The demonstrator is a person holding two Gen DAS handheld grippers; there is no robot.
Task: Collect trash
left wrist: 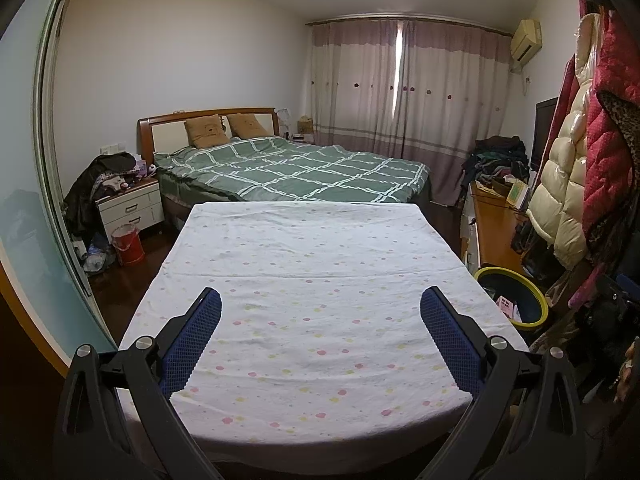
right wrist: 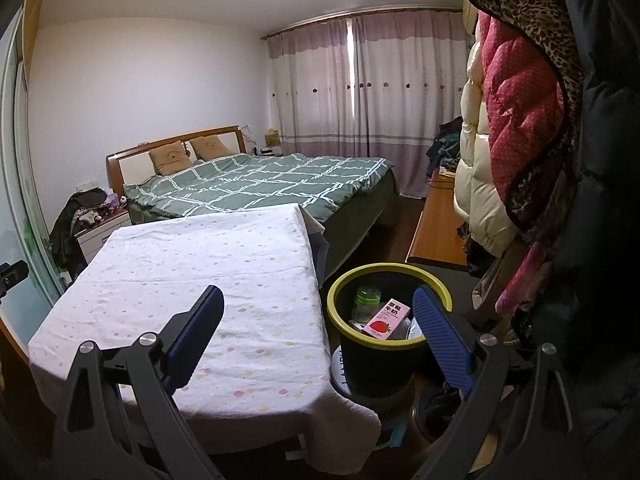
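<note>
- Left gripper (left wrist: 320,304) jaws wide apart, empty, above white dotted tablecloth table (left wrist: 320,264).
- Right gripper (right wrist: 318,306) spread, empty.
- Pink strawberry milk carton (right wrist: 386,319) inside yellow-rimmed black bin (right wrist: 348,280), right of table.

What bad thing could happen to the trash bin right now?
The trash bin looks perched on a small stool beside the table, so a bump from the open right gripper might tip it. The strawberry milk carton leans near the rim and could spill out.

1 bin (right wrist: 384,346), 1 carton (right wrist: 386,319), 2 pillows (right wrist: 169,157).
</note>
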